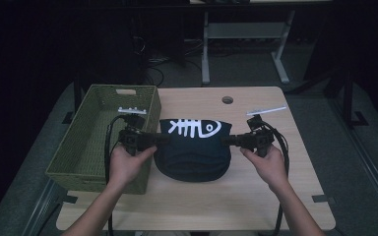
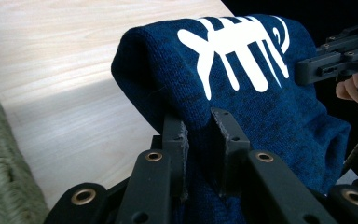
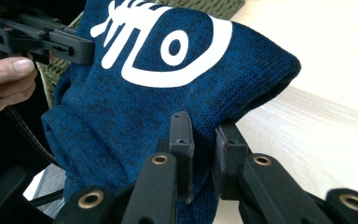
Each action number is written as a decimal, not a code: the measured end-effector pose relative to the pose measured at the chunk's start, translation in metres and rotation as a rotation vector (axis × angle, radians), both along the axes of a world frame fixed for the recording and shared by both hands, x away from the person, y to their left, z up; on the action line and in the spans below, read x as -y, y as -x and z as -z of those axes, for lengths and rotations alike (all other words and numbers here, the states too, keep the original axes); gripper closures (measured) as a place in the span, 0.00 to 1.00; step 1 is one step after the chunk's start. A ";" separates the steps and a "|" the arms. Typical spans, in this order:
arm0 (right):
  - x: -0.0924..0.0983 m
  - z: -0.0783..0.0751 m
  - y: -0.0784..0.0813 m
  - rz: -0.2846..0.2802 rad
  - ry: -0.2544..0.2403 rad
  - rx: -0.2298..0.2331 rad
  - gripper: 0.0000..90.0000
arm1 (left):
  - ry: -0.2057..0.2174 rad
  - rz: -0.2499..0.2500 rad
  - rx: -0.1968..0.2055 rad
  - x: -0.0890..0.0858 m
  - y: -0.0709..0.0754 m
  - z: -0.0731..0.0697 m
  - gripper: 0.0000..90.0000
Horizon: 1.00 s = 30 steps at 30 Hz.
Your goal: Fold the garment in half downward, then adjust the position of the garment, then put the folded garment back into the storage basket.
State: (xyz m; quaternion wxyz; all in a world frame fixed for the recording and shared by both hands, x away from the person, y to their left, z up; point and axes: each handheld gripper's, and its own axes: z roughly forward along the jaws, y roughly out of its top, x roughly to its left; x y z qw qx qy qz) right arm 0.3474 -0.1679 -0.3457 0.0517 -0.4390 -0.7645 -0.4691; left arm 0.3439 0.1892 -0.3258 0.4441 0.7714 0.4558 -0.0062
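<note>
A folded dark blue knit garment (image 1: 193, 147) with a white fish-skeleton print hangs between my two grippers, lifted a little above the wooden table (image 1: 295, 187). My left gripper (image 1: 158, 139) is shut on the garment's left edge; in the left gripper view its jaws pinch a fold of the blue knit (image 2: 242, 107). My right gripper (image 1: 228, 140) is shut on the right edge, and the right gripper view shows the cloth (image 3: 135, 112) squeezed between its jaws. Each gripper view also shows the other hand and its gripper farther off.
A green woven basket (image 1: 89, 162) stands at the table's left edge, right beside my left hand. A round cable hole (image 1: 227, 100) sits near the table's far edge. White desk legs (image 1: 205, 49) stand on the floor beyond.
</note>
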 end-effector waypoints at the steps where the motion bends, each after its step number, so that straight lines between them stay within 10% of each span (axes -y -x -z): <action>1: -0.001 -0.001 -0.001 -0.004 0.001 0.004 0.89 | 0.000 0.000 -0.001 -0.002 0.000 -0.001 0.86; 30: -0.063 -0.036 -0.020 -0.073 0.023 0.027 0.89 | 0.014 -0.068 0.010 -0.061 0.000 -0.022 0.86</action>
